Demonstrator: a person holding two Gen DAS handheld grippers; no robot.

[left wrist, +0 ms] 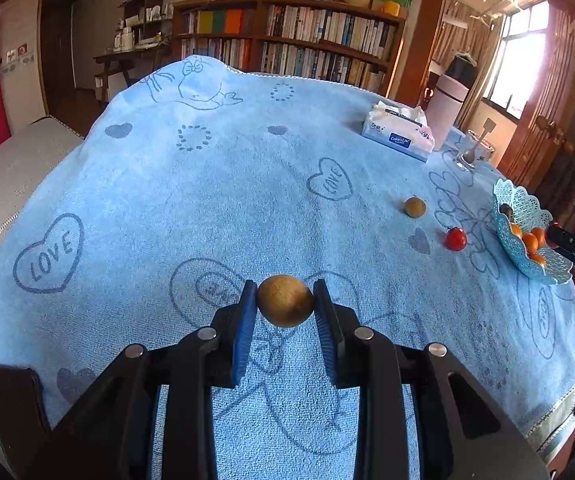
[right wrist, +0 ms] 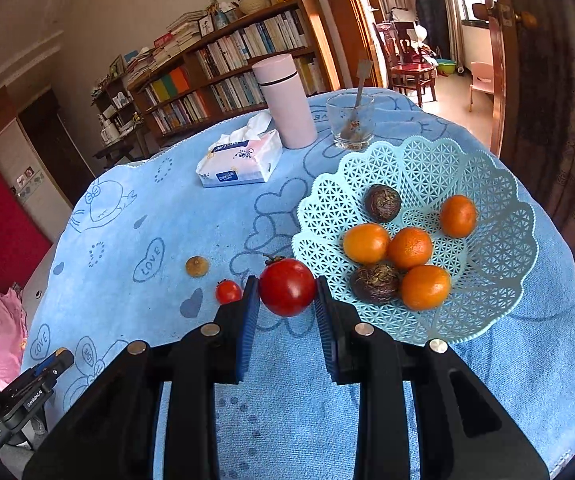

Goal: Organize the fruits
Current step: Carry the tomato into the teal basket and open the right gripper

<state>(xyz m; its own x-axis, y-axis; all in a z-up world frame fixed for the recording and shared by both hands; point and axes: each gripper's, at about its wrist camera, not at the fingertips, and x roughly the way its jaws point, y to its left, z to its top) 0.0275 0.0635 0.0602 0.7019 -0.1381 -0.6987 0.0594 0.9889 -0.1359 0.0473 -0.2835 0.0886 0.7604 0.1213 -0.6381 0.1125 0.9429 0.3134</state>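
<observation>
My left gripper (left wrist: 285, 300) is shut on a round tan-brown fruit (left wrist: 285, 306), held above the blue towel. My right gripper (right wrist: 286, 290) is shut on a red tomato (right wrist: 287, 287) just left of the light-blue lattice basket (right wrist: 487, 264). The basket holds several oranges (right wrist: 409, 247) and two dark brown fruits (right wrist: 382, 202). On the towel lie a small red tomato (right wrist: 228, 291) and a second tan fruit (right wrist: 196, 267); in the left wrist view they are the tomato (left wrist: 456, 239) and the fruit (left wrist: 414, 207), with the basket (left wrist: 521, 208) at the far right.
A tissue pack (right wrist: 241, 160), a pink tumbler (right wrist: 285, 106) and a glass with a spoon (right wrist: 349, 122) stand behind the basket. The blue towel (left wrist: 207, 200) covers the table. Bookshelves stand beyond the far edge.
</observation>
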